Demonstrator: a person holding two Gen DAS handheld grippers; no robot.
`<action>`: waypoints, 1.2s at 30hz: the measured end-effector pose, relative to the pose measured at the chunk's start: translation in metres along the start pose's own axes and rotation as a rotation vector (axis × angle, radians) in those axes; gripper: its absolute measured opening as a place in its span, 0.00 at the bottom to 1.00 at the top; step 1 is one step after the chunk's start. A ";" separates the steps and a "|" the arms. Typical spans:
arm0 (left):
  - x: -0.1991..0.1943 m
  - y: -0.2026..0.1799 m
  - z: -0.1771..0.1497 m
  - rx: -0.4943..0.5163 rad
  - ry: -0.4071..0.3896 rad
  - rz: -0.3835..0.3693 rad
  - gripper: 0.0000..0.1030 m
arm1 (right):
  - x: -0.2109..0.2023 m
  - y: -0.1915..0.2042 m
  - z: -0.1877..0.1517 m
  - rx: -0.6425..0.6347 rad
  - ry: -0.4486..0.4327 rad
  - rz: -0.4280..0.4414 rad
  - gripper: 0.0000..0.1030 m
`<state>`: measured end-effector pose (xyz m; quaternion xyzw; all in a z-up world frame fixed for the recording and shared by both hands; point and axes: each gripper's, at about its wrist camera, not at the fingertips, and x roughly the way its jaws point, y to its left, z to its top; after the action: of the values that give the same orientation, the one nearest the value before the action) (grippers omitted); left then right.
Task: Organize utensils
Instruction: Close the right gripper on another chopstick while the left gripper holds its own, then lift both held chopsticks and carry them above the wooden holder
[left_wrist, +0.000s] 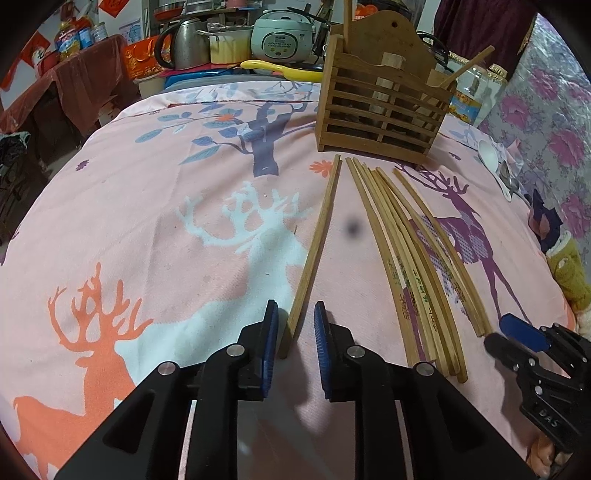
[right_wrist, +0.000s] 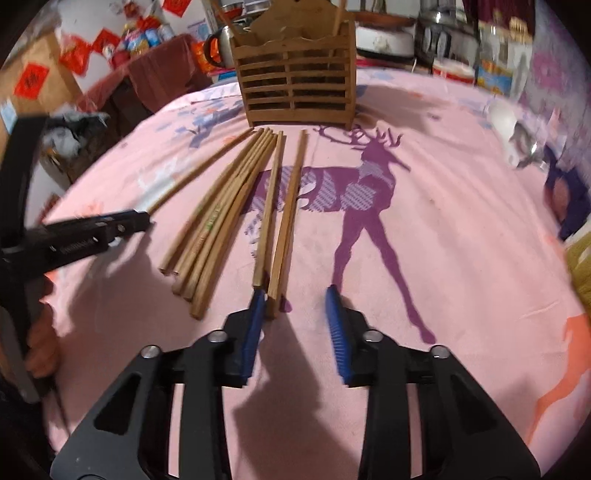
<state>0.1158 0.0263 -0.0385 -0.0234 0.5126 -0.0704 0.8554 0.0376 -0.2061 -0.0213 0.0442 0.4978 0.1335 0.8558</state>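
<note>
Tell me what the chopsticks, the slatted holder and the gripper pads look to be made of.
Long tan chopsticks: apparently bamboo or wood, matte, with visible grain; some carry printed characters.
Slatted brown utensil holder: seemingly wood, a dull brown finish, with grain visible on the back panel.
Blue pads on the right hand-held gripper: likely rubber or soft plastic, ribbed surface, mounted on black plastic-looking arms.

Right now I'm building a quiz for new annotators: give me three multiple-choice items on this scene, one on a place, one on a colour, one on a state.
1. Where is the wooden holder?
A. past the chopsticks' far ends
B. beside the left gripper
C. on the floor

2. What colour are the pads on the left gripper fingers?
A. red
B. blue
C. white

3. How is the single chopstick?
A. standing in the holder
B. lifted
C. lying on the cloth between open fingers

Key: 1 A, it stands beyond the chopsticks' tips; 2 B, blue ribbed pads show; 3 C, gaps show on both sides.
</note>
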 end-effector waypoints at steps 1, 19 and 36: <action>0.000 0.000 0.000 0.001 -0.001 0.001 0.20 | 0.000 0.000 0.000 -0.005 -0.002 -0.006 0.15; -0.005 0.004 0.000 -0.010 -0.008 -0.043 0.08 | -0.008 -0.009 0.004 0.036 -0.059 -0.023 0.07; -0.023 0.011 0.000 -0.063 -0.053 -0.117 0.15 | -0.023 -0.015 0.009 0.075 -0.138 0.006 0.07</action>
<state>0.1064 0.0408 -0.0198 -0.0820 0.4896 -0.1033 0.8619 0.0371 -0.2265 -0.0008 0.0867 0.4424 0.1138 0.8854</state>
